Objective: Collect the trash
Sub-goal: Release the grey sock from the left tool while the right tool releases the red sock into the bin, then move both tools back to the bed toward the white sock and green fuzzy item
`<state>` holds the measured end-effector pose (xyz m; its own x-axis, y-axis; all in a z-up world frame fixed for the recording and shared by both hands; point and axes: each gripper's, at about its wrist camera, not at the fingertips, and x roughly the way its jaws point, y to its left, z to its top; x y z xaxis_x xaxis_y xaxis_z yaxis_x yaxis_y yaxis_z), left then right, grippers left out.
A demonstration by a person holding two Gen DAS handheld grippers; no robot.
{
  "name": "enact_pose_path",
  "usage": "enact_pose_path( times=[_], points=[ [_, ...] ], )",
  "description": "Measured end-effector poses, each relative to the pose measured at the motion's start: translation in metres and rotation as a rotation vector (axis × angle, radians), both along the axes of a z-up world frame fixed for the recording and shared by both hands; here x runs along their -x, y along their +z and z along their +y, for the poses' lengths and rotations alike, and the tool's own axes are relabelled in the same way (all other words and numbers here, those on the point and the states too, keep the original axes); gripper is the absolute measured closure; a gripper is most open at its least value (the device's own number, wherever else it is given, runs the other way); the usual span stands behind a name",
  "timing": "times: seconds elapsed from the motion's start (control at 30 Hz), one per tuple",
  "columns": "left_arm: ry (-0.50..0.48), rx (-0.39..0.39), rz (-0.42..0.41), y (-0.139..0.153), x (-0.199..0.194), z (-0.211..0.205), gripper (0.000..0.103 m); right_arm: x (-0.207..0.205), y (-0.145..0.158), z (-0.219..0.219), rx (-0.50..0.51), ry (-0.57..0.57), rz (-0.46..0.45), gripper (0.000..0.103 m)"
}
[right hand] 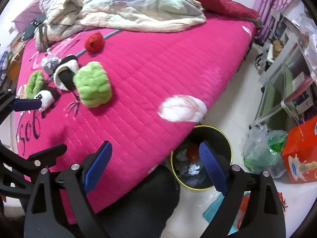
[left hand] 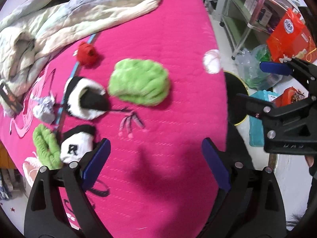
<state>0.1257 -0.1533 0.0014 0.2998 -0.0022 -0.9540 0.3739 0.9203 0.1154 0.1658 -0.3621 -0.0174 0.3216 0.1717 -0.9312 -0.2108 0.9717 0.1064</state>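
A blurred white wad (right hand: 182, 109) shows at the edge of the pink bed (right hand: 158, 63), just above a black bin with a yellow rim (right hand: 214, 129); I cannot tell whether it rests on anything. The bin holds crumpled paper (right hand: 193, 169). A crumpled silver ball (left hand: 44, 109) lies on the bed at far left. My left gripper (left hand: 155, 141) hangs open over bare bedspread. My right gripper (right hand: 156, 144) is open with nothing between its fingers, one finger over the bed and the other over the bin. The wad (left hand: 211, 61) also appears in the left wrist view beside the right gripper (left hand: 255, 83).
Green fluffy pieces (left hand: 138, 82), black-and-white socks (left hand: 83, 97) and a red knit item (left hand: 87, 53) lie on the bed, with a rumpled quilt (left hand: 65, 19) behind. Plastic bags (right hand: 261, 150), an orange box (right hand: 301, 158) and a shelf (right hand: 287, 83) stand on the floor. A person's dark leg (right hand: 138, 198) is below.
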Motion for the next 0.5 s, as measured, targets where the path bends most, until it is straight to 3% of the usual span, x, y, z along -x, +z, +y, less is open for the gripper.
enact_pose_path(
  times=[0.5],
  points=[
    [0.059,0.007,0.012,-0.003,-0.008,0.076,0.012,-0.020,0.007,0.066,0.032,0.082,-0.002,0.017]
  ],
)
